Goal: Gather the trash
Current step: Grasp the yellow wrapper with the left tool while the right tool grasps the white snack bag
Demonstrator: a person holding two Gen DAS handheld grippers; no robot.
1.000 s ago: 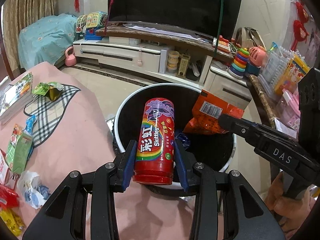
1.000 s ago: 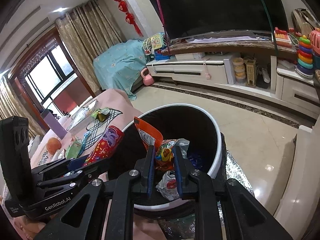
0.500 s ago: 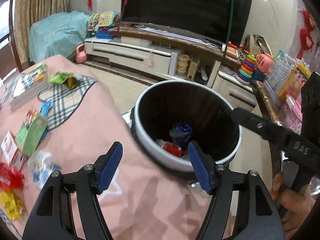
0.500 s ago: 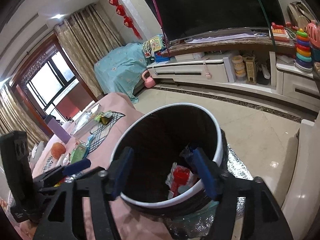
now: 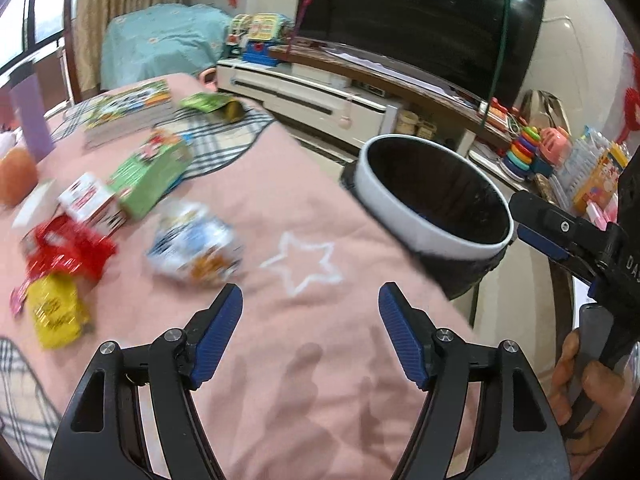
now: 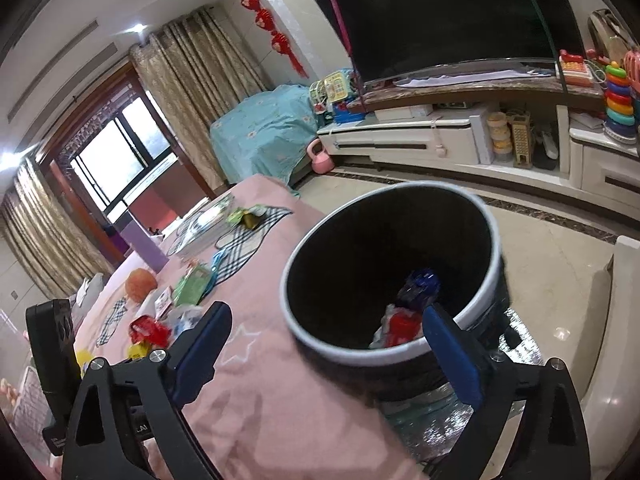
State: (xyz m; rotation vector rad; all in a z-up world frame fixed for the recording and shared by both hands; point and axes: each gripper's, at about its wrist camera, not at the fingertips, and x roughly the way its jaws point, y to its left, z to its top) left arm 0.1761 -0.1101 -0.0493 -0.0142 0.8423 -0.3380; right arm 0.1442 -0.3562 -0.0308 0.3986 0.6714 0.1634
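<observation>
Both claws empty now: left gripper (image 5: 310, 304) spread wide over the pink table (image 5: 320, 240), off the bin. Right gripper (image 6: 326, 334) splayed over the trash bin (image 6: 486, 216) at the table's edge; the Skittles tube (image 6: 402, 326) sits inside.

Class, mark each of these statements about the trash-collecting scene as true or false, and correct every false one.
1. The left gripper holds a red can. False: it is open and empty.
2. The trash bin has a white rim and a dark inside. True.
3. The bin is empty. False: red trash lies inside.
4. A yellow packet lies on the pink tablecloth. True.
5. The right gripper is shut. False: it is open.
</observation>
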